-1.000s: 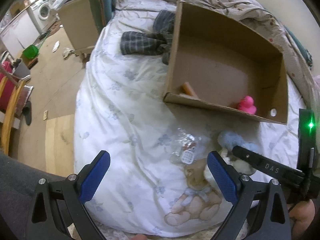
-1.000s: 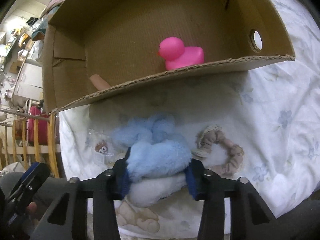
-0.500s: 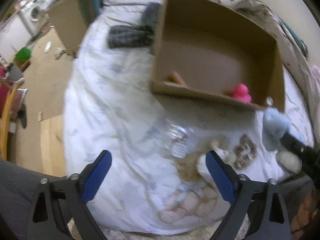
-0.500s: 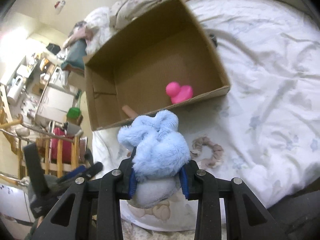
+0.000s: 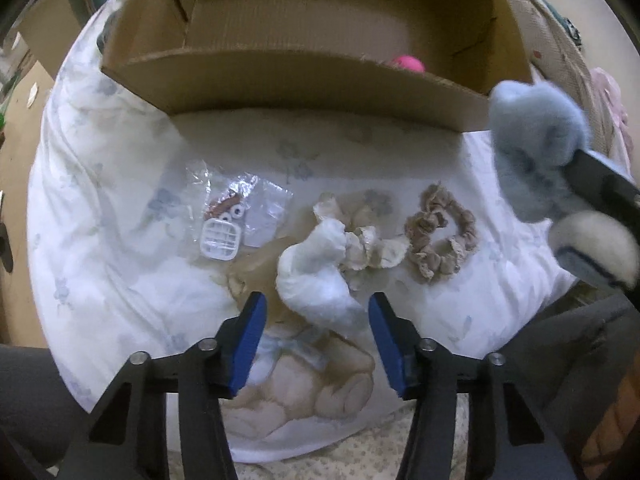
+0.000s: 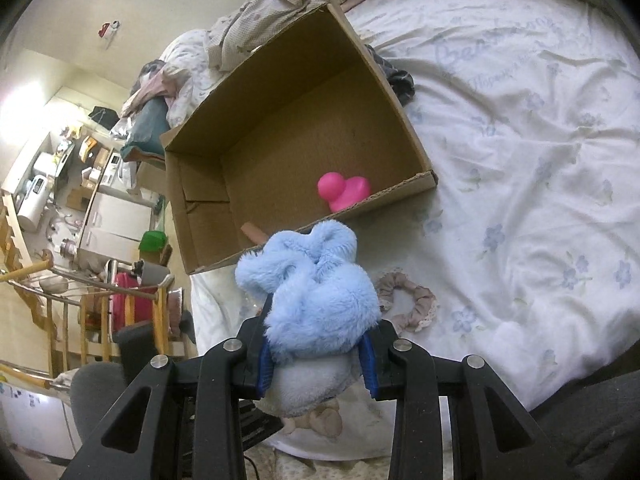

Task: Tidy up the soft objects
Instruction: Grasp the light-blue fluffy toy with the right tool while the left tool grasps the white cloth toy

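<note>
My right gripper [image 6: 318,354] is shut on a fluffy blue and white plush toy [image 6: 312,292] and holds it above the bed, just in front of the open cardboard box [image 6: 404,120]. The plush also shows at the right of the left wrist view [image 5: 536,148]. A pink rubber duck [image 6: 344,192] and a tan stick [image 6: 254,232] lie in the box. My left gripper [image 5: 316,336] is open, low over the bed, with a white and cream scrunchie [image 5: 328,264] between its jaws. A beige scrunchie [image 5: 440,236] lies to its right.
A clear plastic packet with small white and brown items [image 5: 228,220] lies on the white floral duvet [image 6: 540,160] left of the scrunchies. Rumpled bedding [image 6: 280,8] lies behind the box. The bed's left edge drops to the floor.
My right gripper has lifted the blue plush off the bed and up toward the box. My left gripper has moved forward and down to the white scrunchie.
</note>
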The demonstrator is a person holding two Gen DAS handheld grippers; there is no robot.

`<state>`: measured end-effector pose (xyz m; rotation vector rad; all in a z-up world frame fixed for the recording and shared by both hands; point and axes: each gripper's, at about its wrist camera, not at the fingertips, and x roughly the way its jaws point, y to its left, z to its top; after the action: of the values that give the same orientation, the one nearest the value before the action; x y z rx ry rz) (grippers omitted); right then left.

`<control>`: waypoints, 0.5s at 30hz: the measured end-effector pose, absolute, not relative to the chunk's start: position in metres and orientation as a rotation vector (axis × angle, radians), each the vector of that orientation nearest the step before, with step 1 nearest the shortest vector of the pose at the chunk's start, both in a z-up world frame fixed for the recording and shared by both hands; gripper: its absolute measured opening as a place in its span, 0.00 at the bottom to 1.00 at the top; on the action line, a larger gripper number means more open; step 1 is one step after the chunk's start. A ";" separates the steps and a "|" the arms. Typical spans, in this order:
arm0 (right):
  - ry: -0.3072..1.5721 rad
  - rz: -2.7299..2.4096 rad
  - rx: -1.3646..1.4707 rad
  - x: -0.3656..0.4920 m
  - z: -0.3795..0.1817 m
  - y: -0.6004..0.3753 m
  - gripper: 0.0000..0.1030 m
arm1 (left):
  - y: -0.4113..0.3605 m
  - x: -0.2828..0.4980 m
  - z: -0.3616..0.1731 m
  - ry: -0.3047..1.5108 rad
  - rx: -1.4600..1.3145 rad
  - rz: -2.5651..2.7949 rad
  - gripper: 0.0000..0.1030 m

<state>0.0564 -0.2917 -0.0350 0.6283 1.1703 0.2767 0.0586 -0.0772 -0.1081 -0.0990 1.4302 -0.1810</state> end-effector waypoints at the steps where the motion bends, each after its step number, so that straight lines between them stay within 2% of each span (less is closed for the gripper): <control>1: 1.170 0.277 0.630 0.056 -0.035 -0.292 0.35 | -0.076 0.061 -0.111 1.435 -0.096 -0.172 0.38; 2: 1.170 0.279 0.632 0.056 -0.035 -0.292 0.35 | -0.075 0.062 -0.114 1.437 -0.096 -0.161 0.28; 5: 1.168 0.284 0.645 0.056 -0.035 -0.294 0.35 | -0.064 0.064 -0.115 1.449 -0.163 -0.160 0.19; 15: 1.164 0.322 0.646 0.055 -0.032 -0.289 0.35 | -0.032 0.048 -0.067 1.384 -0.154 -0.154 0.19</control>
<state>0.0552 -0.2889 -0.0315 0.6458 1.1641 0.3217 0.0479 -0.0324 -0.0670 -0.1544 1.3839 -0.1540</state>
